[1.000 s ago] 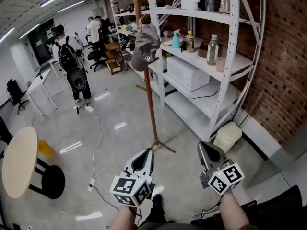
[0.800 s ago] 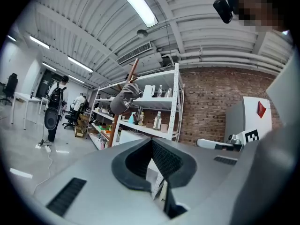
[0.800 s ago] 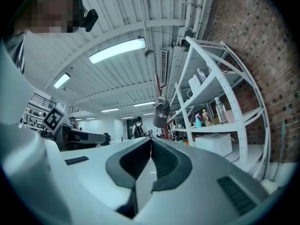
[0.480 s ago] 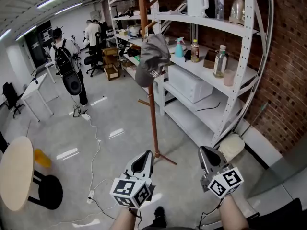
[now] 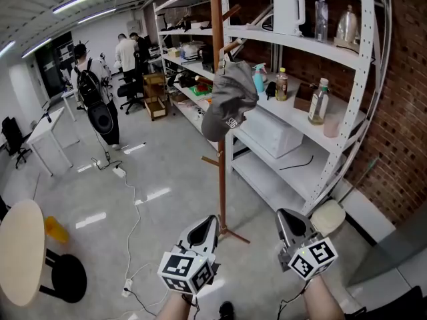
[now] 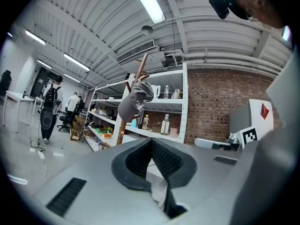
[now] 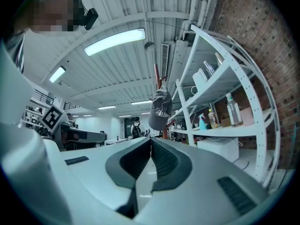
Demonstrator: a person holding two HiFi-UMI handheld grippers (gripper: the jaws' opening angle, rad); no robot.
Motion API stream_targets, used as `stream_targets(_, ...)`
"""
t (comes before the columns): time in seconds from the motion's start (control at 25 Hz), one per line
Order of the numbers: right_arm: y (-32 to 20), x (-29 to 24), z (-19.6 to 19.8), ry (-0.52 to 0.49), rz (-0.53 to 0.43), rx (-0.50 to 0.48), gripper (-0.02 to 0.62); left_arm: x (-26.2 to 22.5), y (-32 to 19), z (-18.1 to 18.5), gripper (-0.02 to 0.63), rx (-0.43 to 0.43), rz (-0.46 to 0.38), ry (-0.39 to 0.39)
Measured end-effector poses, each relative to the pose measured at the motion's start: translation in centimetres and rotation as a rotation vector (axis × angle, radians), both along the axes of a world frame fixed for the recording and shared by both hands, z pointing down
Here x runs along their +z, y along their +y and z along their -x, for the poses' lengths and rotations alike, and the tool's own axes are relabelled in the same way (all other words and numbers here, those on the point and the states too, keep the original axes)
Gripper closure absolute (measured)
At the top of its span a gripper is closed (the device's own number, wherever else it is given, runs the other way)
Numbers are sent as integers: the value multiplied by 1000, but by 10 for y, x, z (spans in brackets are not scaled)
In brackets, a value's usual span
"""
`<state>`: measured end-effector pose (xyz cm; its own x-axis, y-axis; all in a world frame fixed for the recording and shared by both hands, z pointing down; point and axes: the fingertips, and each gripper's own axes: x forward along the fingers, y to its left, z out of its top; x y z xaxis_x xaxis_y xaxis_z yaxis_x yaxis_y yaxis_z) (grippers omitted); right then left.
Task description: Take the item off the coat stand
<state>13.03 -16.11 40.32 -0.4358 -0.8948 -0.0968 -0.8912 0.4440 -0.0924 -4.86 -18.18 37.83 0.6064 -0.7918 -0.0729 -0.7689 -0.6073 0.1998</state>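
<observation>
The brown wooden coat stand [image 5: 221, 172] has drawn closer to both grippers. Its grey fabric cap [image 5: 230, 102] hangs well ahead of and above the jaws. The left gripper [image 5: 207, 222] and right gripper [image 5: 285, 217] are clenched, empty.

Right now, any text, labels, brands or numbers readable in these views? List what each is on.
No words or numbers read cleanly.
Grey cap: white print near the brim, too blurred to read.
Shelf bottles: labels too small to read.
Left gripper and right gripper: square black-and-white code markers on their cubes, no letters.
White box: red diamond sign, no legible words.
</observation>
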Motion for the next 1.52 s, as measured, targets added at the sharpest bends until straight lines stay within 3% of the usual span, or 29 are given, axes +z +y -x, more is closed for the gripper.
stream_targets(0.32, -42, -5, 13, 8, -5, 41, 588, -9, -40, 8, 600, 53, 25, 15)
stream_targets(0.56, -62, -12, 15, -14, -21, 69, 588, -15, -70, 19, 601, 57, -14, 33)
stream_targets(1.16, -142, -40, 13, -35, -94, -8, 588, -36, -118, 21, 600, -7, -62, 22)
stream_targets(1.52, -186, -84, 0, 45, -183, -47, 588, -69, -168, -3, 600, -20, -122, 40)
